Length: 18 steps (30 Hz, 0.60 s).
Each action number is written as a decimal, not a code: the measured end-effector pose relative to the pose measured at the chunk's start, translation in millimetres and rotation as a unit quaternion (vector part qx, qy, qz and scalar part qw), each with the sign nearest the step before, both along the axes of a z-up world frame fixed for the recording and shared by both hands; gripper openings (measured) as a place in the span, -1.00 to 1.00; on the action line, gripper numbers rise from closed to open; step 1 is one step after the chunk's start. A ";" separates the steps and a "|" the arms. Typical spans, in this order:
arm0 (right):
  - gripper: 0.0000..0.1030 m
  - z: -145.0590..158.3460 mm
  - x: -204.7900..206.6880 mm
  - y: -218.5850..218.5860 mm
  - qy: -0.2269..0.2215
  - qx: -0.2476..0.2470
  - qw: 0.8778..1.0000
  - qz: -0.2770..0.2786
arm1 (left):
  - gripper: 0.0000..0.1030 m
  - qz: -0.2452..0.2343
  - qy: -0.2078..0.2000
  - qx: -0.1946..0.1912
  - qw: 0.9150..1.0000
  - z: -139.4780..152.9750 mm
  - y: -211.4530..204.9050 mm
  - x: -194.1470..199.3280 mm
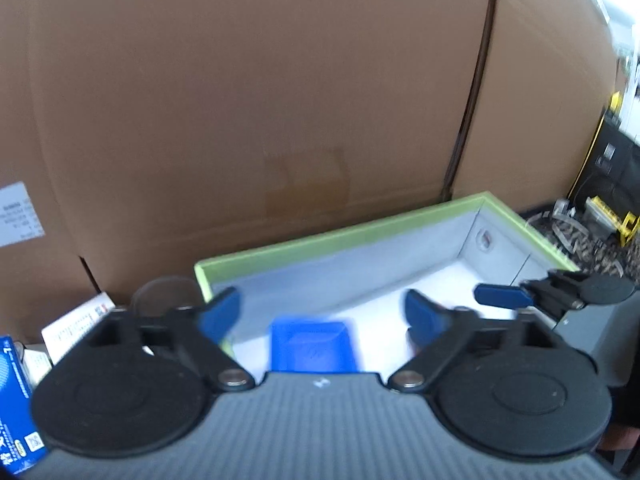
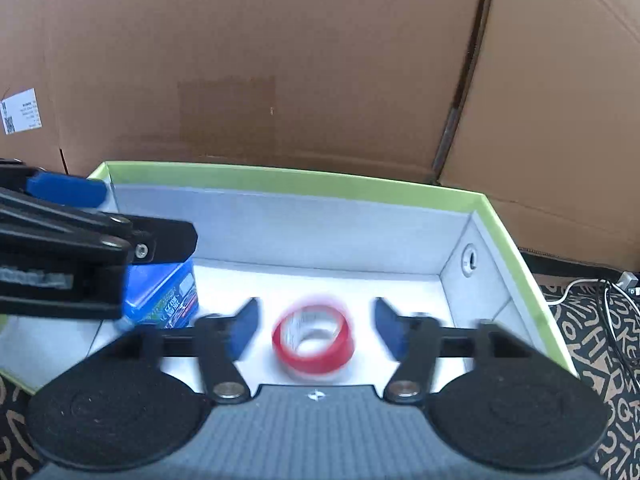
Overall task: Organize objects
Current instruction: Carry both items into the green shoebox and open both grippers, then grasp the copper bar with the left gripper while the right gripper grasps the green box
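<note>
A green-rimmed box point(image 2: 304, 178) with a white inside lies open in front of brown cardboard. A red tape roll point(image 2: 314, 338) lies on the box floor, between and below the open fingers of my right gripper point(image 2: 316, 326). A blue pack point(image 2: 162, 298) stands at the box's left end, partly hidden by my left gripper's arm. In the left wrist view the green-rimmed box point(image 1: 340, 236) is seen from its left end. My left gripper point(image 1: 322, 314) is open above the blue pack point(image 1: 314, 346). One blue fingertip of the right gripper point(image 1: 504, 295) reaches in from the right.
Large brown cardboard boxes point(image 2: 280, 60) stand close behind the box. A patterned black-and-tan cloth point(image 2: 592, 344) with white cables lies to the right. A blue carton point(image 1: 14, 408) and a white printed box point(image 1: 78, 330) lie at the left. A black and yellow case point(image 1: 612, 176) stands far right.
</note>
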State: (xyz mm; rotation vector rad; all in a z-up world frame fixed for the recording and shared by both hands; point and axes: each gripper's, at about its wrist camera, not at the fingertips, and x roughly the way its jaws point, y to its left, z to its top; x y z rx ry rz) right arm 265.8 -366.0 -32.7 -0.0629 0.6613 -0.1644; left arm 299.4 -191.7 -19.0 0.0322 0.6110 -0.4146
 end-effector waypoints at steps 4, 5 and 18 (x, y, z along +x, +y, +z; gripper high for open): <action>0.50 17.4 -21.9 6.2 -0.041 -0.011 0.999 -0.006 | 1.00 -0.001 -0.032 -0.015 0.999 18.0 9.3 -19.0; 0.52 21.5 -28.4 8.4 -0.052 -0.015 0.999 -0.006 | 1.00 -0.003 -0.038 -0.018 0.999 22.6 12.4 -24.9; 0.80 46.9 -165.1 74.3 -0.169 0.016 0.985 0.024 | 1.00 0.023 -0.080 -0.015 0.996 56.9 81.1 -142.5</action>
